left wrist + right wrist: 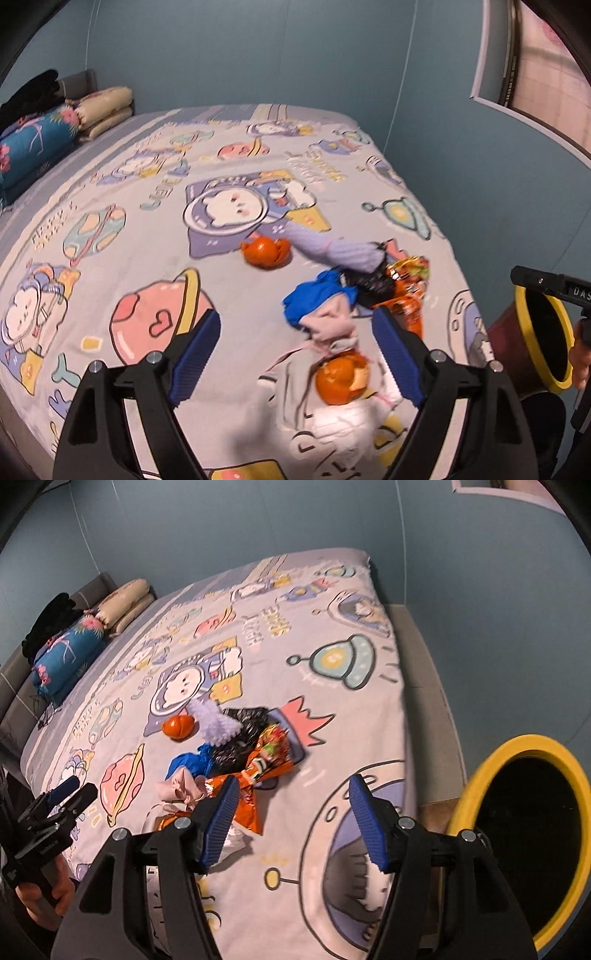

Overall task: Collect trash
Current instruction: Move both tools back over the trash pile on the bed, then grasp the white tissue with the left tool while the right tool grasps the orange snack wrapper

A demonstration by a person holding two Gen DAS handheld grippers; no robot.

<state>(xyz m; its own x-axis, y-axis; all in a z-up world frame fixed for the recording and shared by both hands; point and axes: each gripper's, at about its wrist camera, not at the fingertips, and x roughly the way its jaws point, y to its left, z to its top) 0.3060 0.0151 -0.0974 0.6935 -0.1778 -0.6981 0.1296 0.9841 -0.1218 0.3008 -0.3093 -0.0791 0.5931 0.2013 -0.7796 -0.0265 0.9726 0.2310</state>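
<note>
Two hand-held grippers stand open and empty: left hand-held gripper [295, 354] wide above orange peel [341, 380]; right hand-held gripper [291, 823] beside orange wrapper [251, 794], lengthwise toward far wall.

Bed sheet [155, 236]: pale, cartoon space print. Peel [341, 376]: orange. Wrapper [255, 775]: orange. Bin [480, 782]: yellow rim, at 3 o'clock. Fingers [197, 350]: blue pads

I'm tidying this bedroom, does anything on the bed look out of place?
Yes: litter sits on the bedspread. An orange peel lies apart; another orange peel rests on tissues, beside snack wrappers and a crumpled black bag.
</note>
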